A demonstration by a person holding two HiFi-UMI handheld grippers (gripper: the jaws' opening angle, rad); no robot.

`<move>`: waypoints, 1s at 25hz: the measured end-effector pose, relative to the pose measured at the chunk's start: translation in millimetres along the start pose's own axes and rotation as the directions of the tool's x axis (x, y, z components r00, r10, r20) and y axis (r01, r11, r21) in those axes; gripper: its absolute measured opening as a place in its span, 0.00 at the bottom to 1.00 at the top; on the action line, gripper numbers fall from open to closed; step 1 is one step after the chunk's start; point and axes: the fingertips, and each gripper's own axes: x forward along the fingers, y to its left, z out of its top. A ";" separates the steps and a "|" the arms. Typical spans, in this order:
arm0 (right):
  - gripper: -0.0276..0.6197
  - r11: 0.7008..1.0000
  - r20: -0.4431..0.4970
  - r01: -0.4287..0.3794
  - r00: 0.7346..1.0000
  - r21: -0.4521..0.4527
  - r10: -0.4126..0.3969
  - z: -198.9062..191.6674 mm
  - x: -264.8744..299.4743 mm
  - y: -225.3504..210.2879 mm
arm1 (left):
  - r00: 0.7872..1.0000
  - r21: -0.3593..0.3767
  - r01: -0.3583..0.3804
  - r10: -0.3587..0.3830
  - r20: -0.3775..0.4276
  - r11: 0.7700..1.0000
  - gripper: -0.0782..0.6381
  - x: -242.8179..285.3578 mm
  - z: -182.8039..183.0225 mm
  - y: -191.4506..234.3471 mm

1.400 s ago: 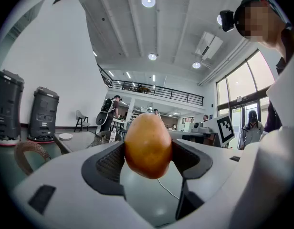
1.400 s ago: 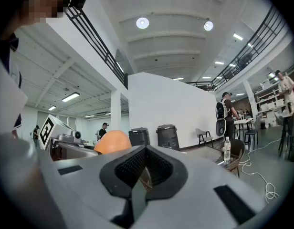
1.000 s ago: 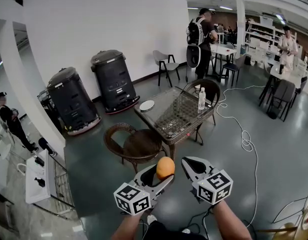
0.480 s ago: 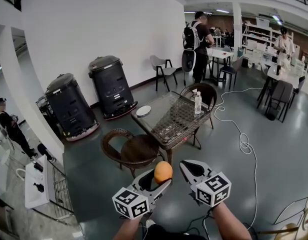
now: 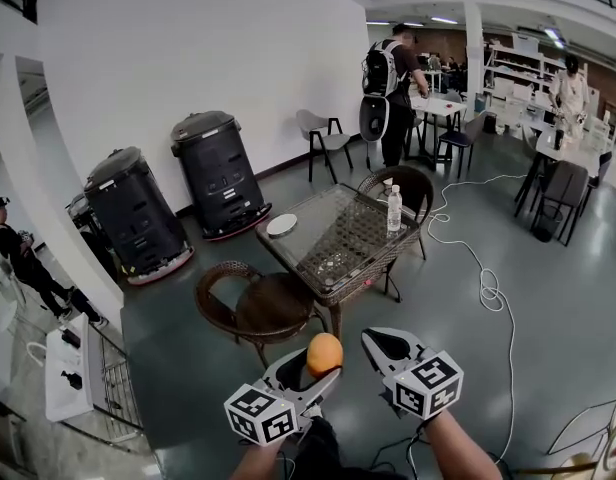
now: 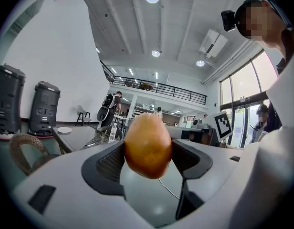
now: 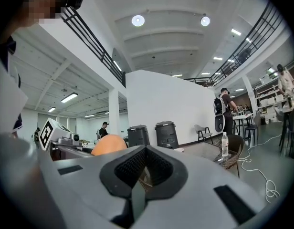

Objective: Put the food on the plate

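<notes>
An orange, egg-shaped fruit (image 5: pixel 324 354) (image 6: pixel 148 145) is clamped between the jaws of my left gripper (image 5: pixel 315 364) (image 6: pixel 148 156), held up in front of me above the floor. My right gripper (image 5: pixel 380 346) (image 7: pixel 143 170) is beside it on the right, shut and empty; the fruit (image 7: pixel 109 144) shows at its left. A small white plate (image 5: pixel 282 225) (image 6: pixel 64 130) lies on the far left corner of the glass-topped wicker table (image 5: pixel 333 236), well ahead of both grippers.
A water bottle (image 5: pixel 394 208) stands on the table's right end. Two wicker chairs (image 5: pixel 262 305) (image 5: pixel 411 187) flank the table. Two black machines (image 5: pixel 216 173) stand by the white wall. People stand at the back and far left. A white cable (image 5: pixel 485 276) runs across the floor.
The view has shifted a little closer to the table, and both grippers sit slightly lower in the head view. The fruit stays clamped in my left gripper.
</notes>
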 end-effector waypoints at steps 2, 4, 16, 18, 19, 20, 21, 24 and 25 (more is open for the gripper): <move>0.05 1.000 -0.007 0.008 1.000 0.000 -0.008 -1.7 9.5 -10.7 | 1.000 -0.005 0.007 -0.007 0.000 1.000 0.55 11.2 2.7 11.5; 0.05 1.000 -0.010 0.022 1.000 -0.002 -0.022 -2.2 20.2 -23.8 | 1.000 -0.009 0.020 -0.020 -0.001 1.000 0.55 24.6 4.7 24.7; 0.05 0.998 -0.060 0.066 0.996 0.003 -0.066 -7.7 146.3 -104.7 | 0.998 -0.033 0.060 -0.060 -0.004 0.998 0.55 101.2 32.5 153.6; 0.05 0.998 -0.068 0.068 0.995 0.006 -0.068 -4.3 173.1 -117.1 | 0.998 -0.040 0.061 -0.061 -0.007 0.997 0.55 111.6 41.2 179.6; 0.05 0.998 -0.071 0.070 0.995 0.008 -0.069 -1.9 186.3 -123.5 | 0.998 -0.043 0.062 -0.062 -0.010 0.997 0.55 117.5 46.1 192.1; 0.05 0.997 -0.074 0.071 0.995 0.011 -0.070 0.4 199.2 -129.8 | 0.998 -0.047 0.064 -0.065 -0.014 0.997 0.55 123.6 50.8 204.2; 0.05 0.997 -0.076 0.072 0.995 0.013 -0.071 2.5 212.1 -135.7 | 0.998 -0.050 0.067 -0.068 -0.018 0.997 0.55 129.6 55.3 216.3; 0.05 0.997 -0.081 0.078 0.994 0.017 -0.076 8.8 251.8 -151.3 | 0.996 -0.052 0.078 -0.079 -0.028 0.996 0.55 145.1 69.4 253.3; 0.05 0.997 -0.082 0.080 0.994 0.017 -0.079 11.2 264.7 -156.5 | 0.996 -0.052 0.082 -0.084 -0.029 0.995 0.55 149.9 74.3 265.0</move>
